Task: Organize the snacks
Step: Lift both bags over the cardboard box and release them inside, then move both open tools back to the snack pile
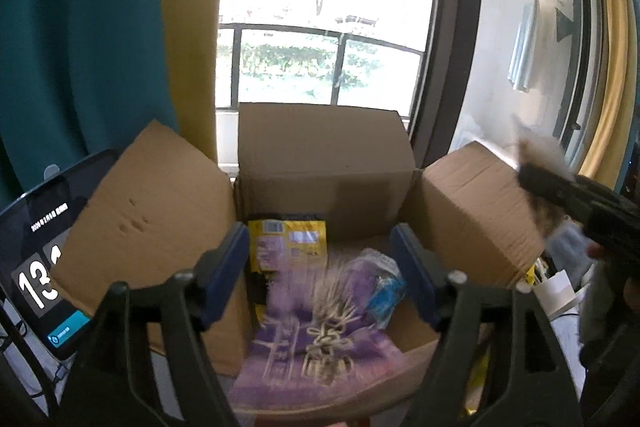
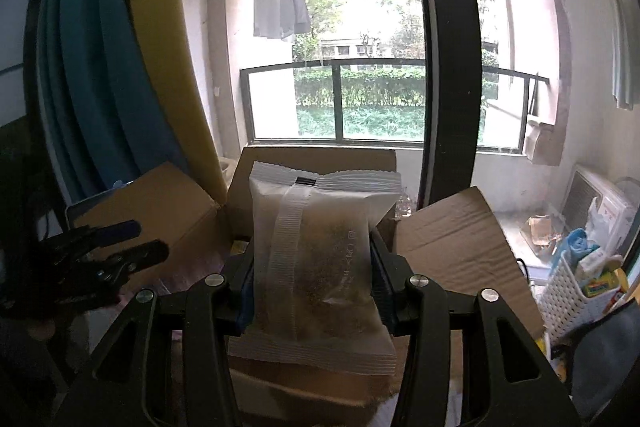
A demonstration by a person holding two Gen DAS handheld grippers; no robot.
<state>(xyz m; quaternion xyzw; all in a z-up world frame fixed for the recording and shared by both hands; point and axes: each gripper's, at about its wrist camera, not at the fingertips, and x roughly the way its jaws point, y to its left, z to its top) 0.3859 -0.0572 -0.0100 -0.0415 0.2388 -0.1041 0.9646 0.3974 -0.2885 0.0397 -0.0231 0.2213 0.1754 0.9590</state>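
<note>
We had the right gripper (image 2: pixel 314 291) clenched on a translucent white sealed snack packet with brownish contents (image 2: pixel 320 263), held upright between the pads, in front of the open brown cardboard box (image 2: pixel 452 251). In the left wrist view that gripper (image 1: pixel 532 179) came in at 3 o'clock, blurred, above the box's right flap.

Our left gripper (image 1: pixel 322 271) was released, jaws spread wide and holding nothing, hovering over the cardboard box (image 1: pixel 324 163). Inside the box lay a purple snack bag with pale printed pattern (image 1: pixel 316 339) at 6 o'clock, a yellow snack packet (image 1: pixel 286 243) at 11 o'clock behind it, and a small clear-and-blue wrapped item (image 1: pixel 384 287) at 2 o'clock of the purple bag, touching it.

A dark tablet showing clock digits (image 1: pixel 44 267) stood at 9 o'clock, just beside the box's left flap. A white perforated plastic basket (image 2: pixel 572 291) sat at 3 o'clock in the right wrist view.
</note>
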